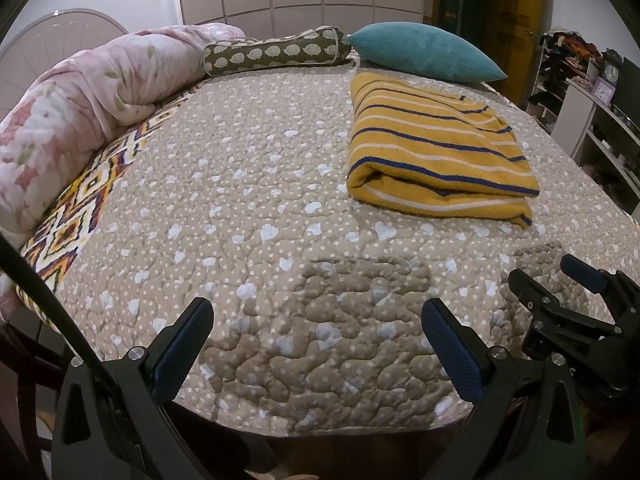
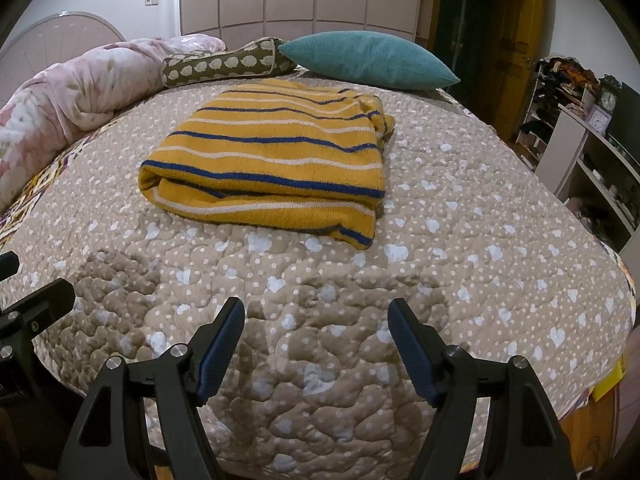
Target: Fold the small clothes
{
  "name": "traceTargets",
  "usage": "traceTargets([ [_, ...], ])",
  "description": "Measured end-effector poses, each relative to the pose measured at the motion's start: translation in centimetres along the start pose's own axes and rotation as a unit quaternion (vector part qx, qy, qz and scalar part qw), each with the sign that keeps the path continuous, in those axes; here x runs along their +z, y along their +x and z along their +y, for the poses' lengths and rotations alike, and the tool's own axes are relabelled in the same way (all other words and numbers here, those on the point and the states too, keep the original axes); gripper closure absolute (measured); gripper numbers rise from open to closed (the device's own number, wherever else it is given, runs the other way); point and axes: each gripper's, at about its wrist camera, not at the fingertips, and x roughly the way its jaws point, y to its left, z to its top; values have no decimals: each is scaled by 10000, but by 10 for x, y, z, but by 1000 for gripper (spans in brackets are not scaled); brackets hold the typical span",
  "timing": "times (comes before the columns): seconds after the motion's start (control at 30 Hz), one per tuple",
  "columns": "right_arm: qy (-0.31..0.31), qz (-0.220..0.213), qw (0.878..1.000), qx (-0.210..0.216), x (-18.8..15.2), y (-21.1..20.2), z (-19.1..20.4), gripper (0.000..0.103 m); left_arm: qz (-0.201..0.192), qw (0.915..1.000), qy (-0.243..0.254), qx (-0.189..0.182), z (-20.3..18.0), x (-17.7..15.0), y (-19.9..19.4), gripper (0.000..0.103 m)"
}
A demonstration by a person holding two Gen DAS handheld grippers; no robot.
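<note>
Bedspread (image 2: 460, 240) bears one folded striped sweater (image 2: 268, 160), two cushions; both grippers (image 1: 316, 320) (image 2: 316, 320) gape wide, empty

Sweater (image 2: 272, 160) mustard, navy-white stripes – quilt (image 2: 460, 248) beige, pale hearts – cushion (image 2: 372, 60) teal.

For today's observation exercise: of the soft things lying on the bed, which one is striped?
The folded yellow garment, with blue and white stripes. The teal pillow is plain, the brown bolster has a sheep print, and the pink duvet is floral.
</note>
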Motion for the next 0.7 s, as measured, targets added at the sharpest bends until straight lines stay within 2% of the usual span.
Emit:
traceTargets([
  [0.7, 3, 50, 10000, -19, -5, 3, 1, 23, 204, 9997, -88, -85, 4, -2, 9, 0],
])
